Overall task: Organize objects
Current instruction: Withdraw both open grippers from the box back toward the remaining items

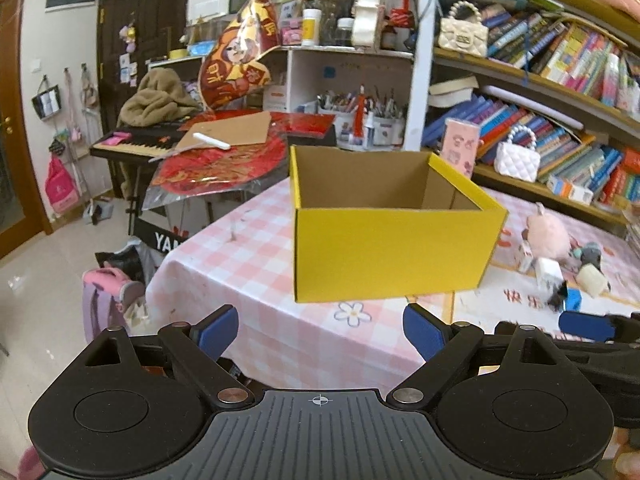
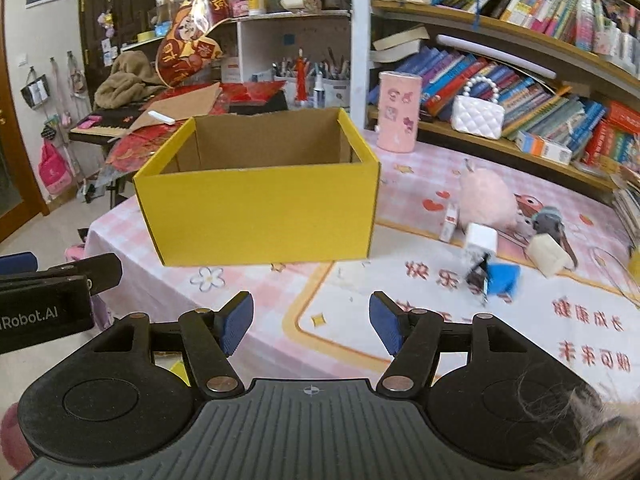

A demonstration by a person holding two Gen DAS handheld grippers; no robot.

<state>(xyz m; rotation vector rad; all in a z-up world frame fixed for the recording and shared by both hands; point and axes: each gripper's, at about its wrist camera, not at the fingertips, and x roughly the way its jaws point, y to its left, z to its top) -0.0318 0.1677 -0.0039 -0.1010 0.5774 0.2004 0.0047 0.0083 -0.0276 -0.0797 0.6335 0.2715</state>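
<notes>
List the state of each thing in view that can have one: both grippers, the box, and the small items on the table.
left gripper: open, holding nothing
right gripper: open, holding nothing
yellow box: open-topped, upright on the table; no contents visible, floor hidden
pink fluffy toy: lying on the table, outside the box
white cube: on the table, outside the box
blue block: on the table, blurred
pink canister: upright

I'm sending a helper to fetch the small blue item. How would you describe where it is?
Find the yellow box on the pink checked tablecloth. To its right lies a huddle of small items before a pink plush. The blue block is the nearest of them, the only blue one among white and cream pieces.
</notes>
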